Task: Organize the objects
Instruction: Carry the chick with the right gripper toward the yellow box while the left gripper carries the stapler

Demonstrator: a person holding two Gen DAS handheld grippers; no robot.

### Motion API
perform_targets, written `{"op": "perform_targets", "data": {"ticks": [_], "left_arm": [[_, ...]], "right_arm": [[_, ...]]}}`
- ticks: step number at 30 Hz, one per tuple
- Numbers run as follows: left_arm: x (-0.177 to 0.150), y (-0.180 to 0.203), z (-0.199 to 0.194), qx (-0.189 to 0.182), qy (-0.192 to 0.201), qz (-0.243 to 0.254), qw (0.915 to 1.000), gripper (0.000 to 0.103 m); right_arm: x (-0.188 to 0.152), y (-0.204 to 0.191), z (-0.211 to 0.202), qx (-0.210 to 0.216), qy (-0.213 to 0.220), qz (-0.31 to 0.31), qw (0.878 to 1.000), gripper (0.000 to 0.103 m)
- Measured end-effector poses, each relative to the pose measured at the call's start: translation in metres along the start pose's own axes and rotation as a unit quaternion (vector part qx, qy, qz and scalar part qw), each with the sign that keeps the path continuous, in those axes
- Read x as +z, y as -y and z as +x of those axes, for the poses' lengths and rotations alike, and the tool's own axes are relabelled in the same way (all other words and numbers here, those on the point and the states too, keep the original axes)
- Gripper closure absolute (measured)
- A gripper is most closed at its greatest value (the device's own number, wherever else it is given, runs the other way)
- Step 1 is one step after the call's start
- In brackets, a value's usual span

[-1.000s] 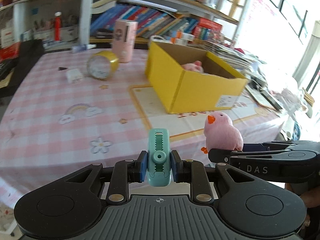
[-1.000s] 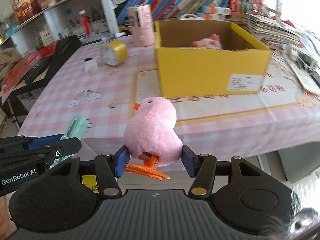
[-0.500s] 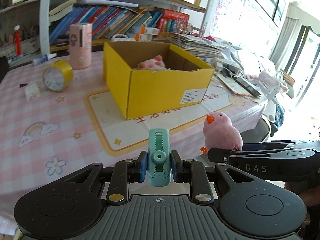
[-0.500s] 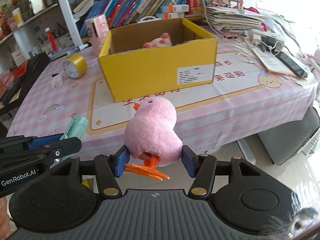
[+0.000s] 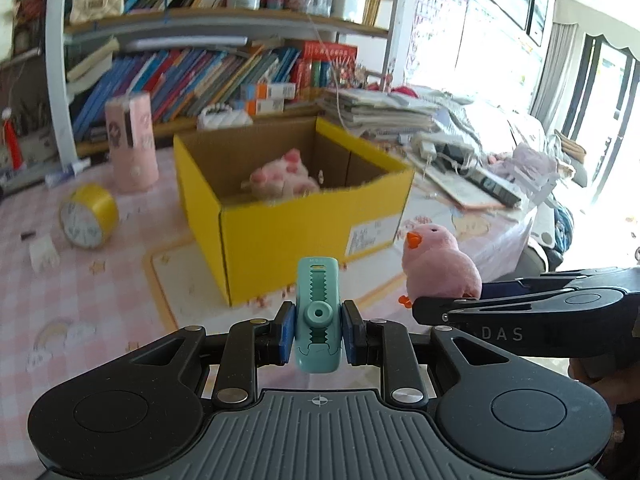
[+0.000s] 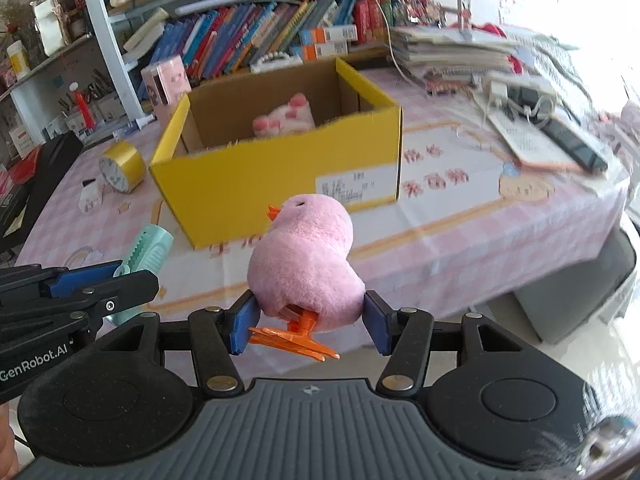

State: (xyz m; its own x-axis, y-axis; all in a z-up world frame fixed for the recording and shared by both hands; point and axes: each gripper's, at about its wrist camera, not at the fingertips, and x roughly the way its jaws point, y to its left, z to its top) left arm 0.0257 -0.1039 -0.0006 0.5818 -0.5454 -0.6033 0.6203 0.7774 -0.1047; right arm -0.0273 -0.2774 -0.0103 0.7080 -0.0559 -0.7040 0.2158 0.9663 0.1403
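Note:
My left gripper (image 5: 318,326) is shut on a teal plastic clip (image 5: 319,312) that stands upright between its blue pads. My right gripper (image 6: 306,322) is shut on a pink plush chick (image 6: 306,264) with an orange beak and feet. Each gripper shows at the edge of the other's view: the chick (image 5: 438,264) at the right, the clip (image 6: 150,248) at the left. Both hang in front of the table's near edge. Ahead stands an open yellow cardboard box (image 5: 308,216) (image 6: 276,184) with a pink and white plush toy (image 5: 280,178) (image 6: 286,118) inside.
On the pink checked tablecloth (image 5: 80,292) lie a yellow round clock (image 5: 88,216), a small white object (image 5: 42,254) and a pink cylinder (image 5: 130,142) left of the box. Papers, a remote and cables (image 6: 540,120) crowd the right side. Bookshelves (image 5: 200,72) rise behind.
Both grippers have swung to the right along the table's front while keeping their grips. The yellow box has shifted from right of centre towards the middle, and the window side has come into sight.

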Motion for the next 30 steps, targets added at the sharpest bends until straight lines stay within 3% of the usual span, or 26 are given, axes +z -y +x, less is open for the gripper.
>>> {"op": "perform_targets", "data": {"ticks": [14, 21, 30], "left_arm": [[0.087, -0.004, 0.049, 0.050, 0.065, -0.008, 0.9966, 0.080], [0.104, -0.009, 0.101, 0.089, 0.037, -0.018, 0.9952, 0.080], [0.099, -0.013, 0.142, 0.124, -0.020, -0.016, 0.9919, 0.080]], "right_arm": [[0.108, 0.022, 0.026, 0.033, 0.103, -0.052, 0.993, 0.049], [0.145, 0.027, 0.068, 0.052, 0.103, -0.099, 0.988, 0.049], [0.156, 0.026, 0.125, 0.086, 0.049, -0.152, 0.983, 0.049]]}}
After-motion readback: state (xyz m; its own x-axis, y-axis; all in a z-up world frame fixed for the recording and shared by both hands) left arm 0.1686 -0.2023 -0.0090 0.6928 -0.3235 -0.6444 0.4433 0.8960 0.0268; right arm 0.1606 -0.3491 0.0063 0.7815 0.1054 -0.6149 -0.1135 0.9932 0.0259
